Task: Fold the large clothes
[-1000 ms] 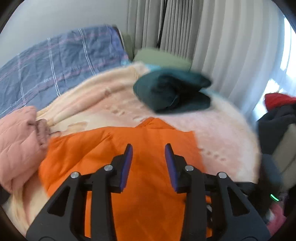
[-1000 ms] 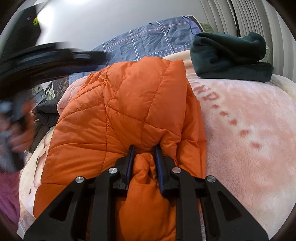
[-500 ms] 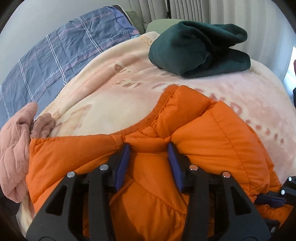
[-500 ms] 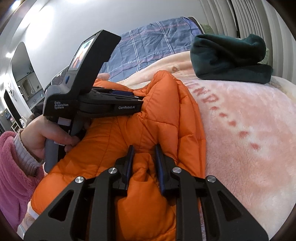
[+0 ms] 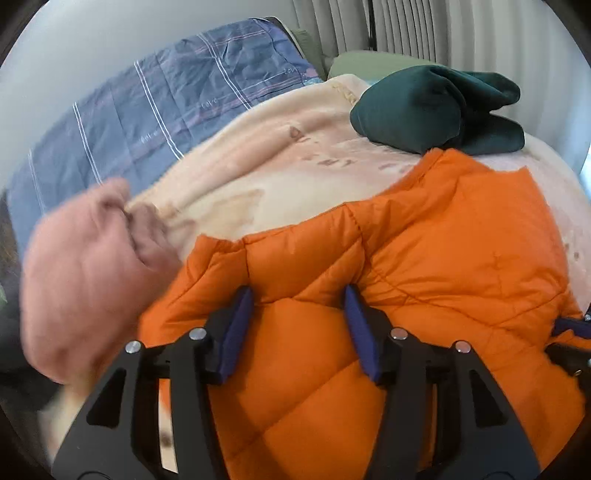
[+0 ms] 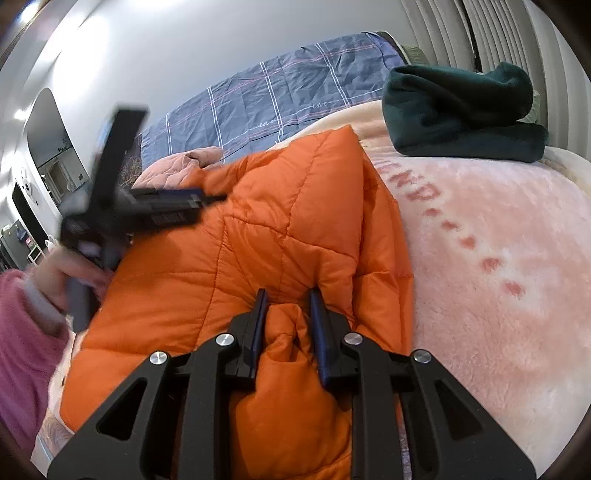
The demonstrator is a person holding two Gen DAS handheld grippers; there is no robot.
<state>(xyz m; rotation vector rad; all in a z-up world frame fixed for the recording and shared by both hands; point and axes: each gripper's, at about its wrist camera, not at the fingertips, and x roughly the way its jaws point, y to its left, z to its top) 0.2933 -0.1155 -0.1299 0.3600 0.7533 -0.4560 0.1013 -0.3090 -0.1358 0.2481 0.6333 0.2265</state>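
Behind everything stand pale curtains (image 5: 424, 29) and a bed covered by a pink fleece blanket (image 6: 498, 258), with a blue checked duvet (image 5: 166, 110) further back. The right hand-held gripper (image 6: 288, 317) is narrowly closed on a pinched ridge of the orange puffer jacket (image 6: 258, 229), its pads pressing the padding from both sides. The left hand-held gripper (image 5: 295, 321) stands about half open — its jaws have just been opening — and the jacket's quilted fabric lies between and under the pads without being squeezed, so it looks to have let go of the part it laid down. Outward from the grippers, the jacket lies on the blanket doubled over itself, one layer on another, its collar end pointing towards a dark green garment (image 5: 443, 107) already folded near the pillows. A pink quilted garment (image 5: 85, 280) sits crumpled just left of the jacket, seemingly unfolded. By my reading the jacket is partway folded — at least one more fold and a tidy-up remain, then the pink piece.
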